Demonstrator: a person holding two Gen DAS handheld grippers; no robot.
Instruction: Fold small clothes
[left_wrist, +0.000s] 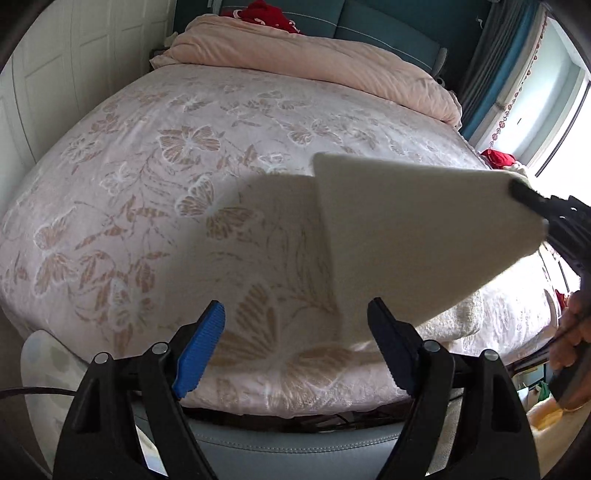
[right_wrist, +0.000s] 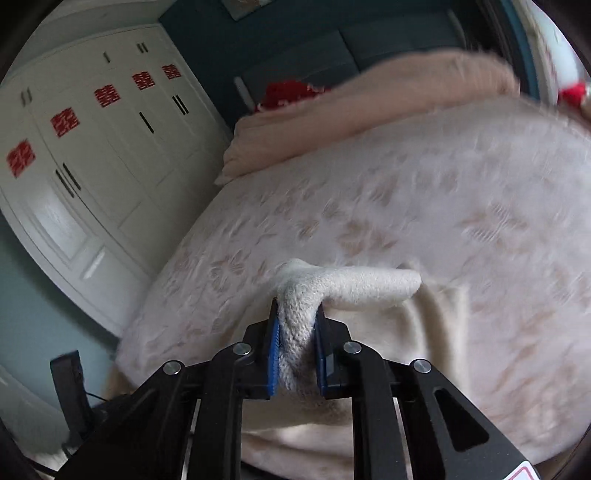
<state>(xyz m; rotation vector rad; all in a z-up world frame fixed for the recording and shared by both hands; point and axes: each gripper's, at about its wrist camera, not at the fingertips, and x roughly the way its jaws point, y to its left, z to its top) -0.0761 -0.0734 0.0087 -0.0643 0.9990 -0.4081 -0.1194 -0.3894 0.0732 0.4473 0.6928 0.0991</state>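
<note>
Cream knit garment (right_wrist: 295, 332) pinched in R gripper (right_wrist: 295, 354) fingers over bed (left_wrist: 147, 184); L gripper (left_wrist: 295, 347) fingers spread.

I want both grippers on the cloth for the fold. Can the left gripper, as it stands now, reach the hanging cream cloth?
Probably yes. The left gripper is open and empty, and the cream cloth, pinched by the right gripper, hangs just ahead by its right finger with nothing between.

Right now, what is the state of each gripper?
Left gripper: open, holding nothing.
Right gripper: closed on the cream knitted garment, lifted above the bed.
</note>
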